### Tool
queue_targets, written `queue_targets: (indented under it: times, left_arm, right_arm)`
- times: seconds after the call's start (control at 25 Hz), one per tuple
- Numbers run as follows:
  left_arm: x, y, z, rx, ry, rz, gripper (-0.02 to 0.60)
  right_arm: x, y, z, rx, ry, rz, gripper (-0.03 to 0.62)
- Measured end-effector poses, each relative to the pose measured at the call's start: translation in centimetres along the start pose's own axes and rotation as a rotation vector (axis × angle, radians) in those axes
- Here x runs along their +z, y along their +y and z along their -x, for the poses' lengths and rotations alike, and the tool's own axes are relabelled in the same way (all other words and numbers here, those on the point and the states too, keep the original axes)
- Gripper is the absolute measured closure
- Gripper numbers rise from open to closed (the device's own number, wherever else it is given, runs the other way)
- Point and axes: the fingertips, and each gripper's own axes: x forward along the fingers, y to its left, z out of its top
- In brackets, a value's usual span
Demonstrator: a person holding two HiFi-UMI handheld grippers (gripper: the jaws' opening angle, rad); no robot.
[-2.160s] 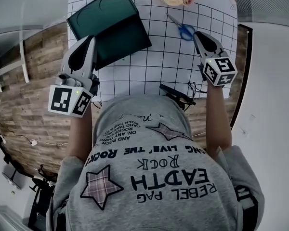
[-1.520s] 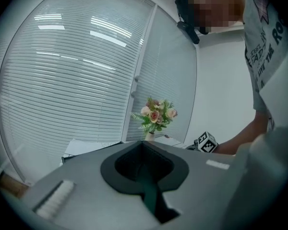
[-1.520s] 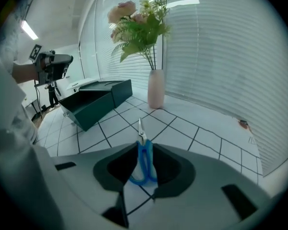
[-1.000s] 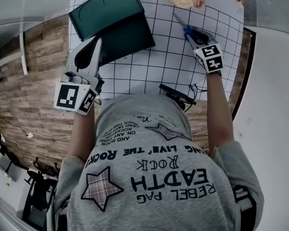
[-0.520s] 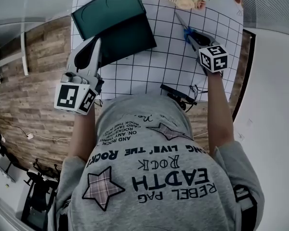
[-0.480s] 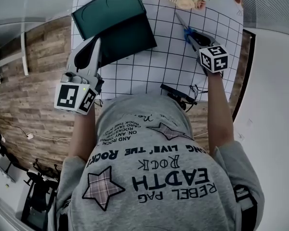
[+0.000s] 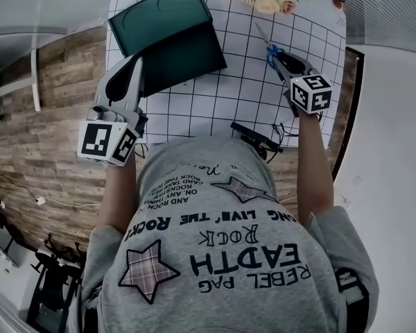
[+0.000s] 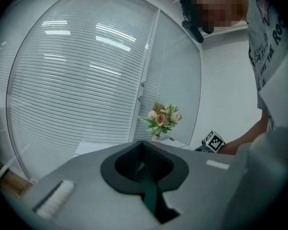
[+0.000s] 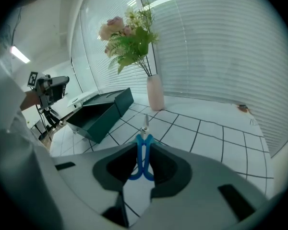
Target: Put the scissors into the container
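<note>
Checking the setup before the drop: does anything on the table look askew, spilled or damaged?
Only the container stands out: it sits skewed to the grid lines of the table, lid open. The vase stands upright, nothing is spilled, and the scissors look intact between the right gripper's jaws.

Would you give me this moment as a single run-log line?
phase: grasp | right gripper: shut on scissors | left gripper: shut, empty | container: open, no scissors inside
</note>
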Motion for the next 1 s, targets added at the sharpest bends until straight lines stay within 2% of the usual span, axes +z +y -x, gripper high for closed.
queue_targets:
  times: [0.52, 1.0]
  left_arm:
    - [1.1, -0.2, 1.7, -0.002, -0.039, -0.02, 0.572]
    - [2.6, -0.7, 3.0, -0.018, -0.083, -0.05, 0.572]
  right_arm:
    - [3.0, 2.3, 4.2, -0.016, -0.156, 0.003, 0.5]
    - [7.0, 4.8, 9.1, -0.049, -0.353, 0.067, 0.5]
